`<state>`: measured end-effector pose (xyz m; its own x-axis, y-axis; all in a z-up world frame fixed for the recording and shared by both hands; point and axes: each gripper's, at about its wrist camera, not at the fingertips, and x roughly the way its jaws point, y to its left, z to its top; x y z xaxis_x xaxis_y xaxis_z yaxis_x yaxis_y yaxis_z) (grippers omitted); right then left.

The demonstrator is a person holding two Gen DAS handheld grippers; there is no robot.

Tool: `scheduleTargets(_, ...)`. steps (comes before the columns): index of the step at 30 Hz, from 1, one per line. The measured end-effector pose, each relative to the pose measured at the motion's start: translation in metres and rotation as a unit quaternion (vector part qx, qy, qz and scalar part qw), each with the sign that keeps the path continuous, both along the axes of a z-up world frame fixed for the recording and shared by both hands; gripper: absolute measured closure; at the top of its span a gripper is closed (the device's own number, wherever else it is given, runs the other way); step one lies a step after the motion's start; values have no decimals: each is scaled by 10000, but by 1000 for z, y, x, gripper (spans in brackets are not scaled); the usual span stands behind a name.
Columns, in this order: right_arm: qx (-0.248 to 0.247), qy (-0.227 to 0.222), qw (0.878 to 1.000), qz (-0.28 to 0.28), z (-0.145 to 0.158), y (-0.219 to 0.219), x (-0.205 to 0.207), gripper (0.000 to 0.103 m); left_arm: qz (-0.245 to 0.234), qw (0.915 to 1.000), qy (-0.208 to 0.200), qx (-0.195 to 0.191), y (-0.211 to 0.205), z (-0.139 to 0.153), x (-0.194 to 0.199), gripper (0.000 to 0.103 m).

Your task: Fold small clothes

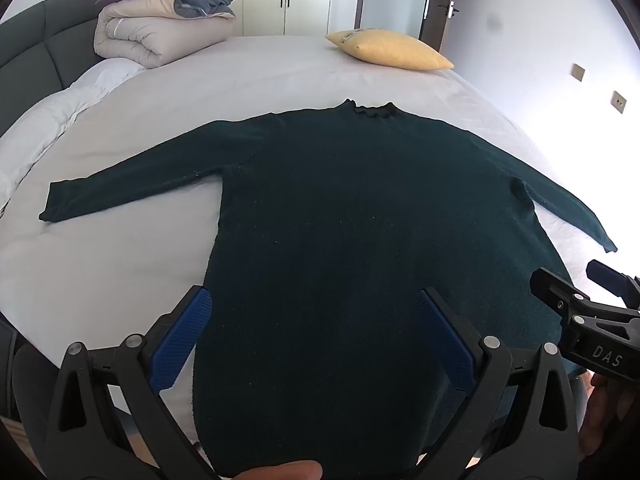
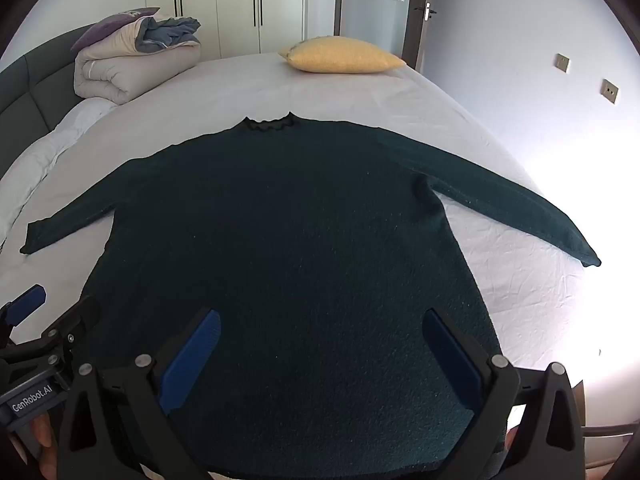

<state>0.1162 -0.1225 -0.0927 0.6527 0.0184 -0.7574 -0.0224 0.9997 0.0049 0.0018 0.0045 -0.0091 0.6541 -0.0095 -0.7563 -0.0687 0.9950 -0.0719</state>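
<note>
Right now we hold both tongs above the near hem of a dark green sweater that lies flat and face up on the bed, its body spread wide, its frilled collar pointing toward the far side and each long sleeve stretched out sideways onto the pale sheet. Our left tongs stand spread as wide as they go, the blue pads well apart with only sweater fabric seen between them, and they grip nothing. Our right tongs are likewise fully spread over the lower part of the sweater, empty, tilted downward toward the cloth. From the left wrist view the right tongs show at the right edge, just beside the sweater's lower side; from the right wrist view the left tongs show at the left edge. A fingertip shows at the bottom of the left view. Farther back on the bed a yellow pillow rests near the far edge, and a folded duvet sits by the dark padded headboard
</note>
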Motion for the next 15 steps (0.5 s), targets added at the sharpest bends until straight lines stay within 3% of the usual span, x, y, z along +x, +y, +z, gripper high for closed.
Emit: scheduleTargets(15,-17,21,10000,5,-5,1,-7,0,-7,10000,13,-7,2,-3,0,0)
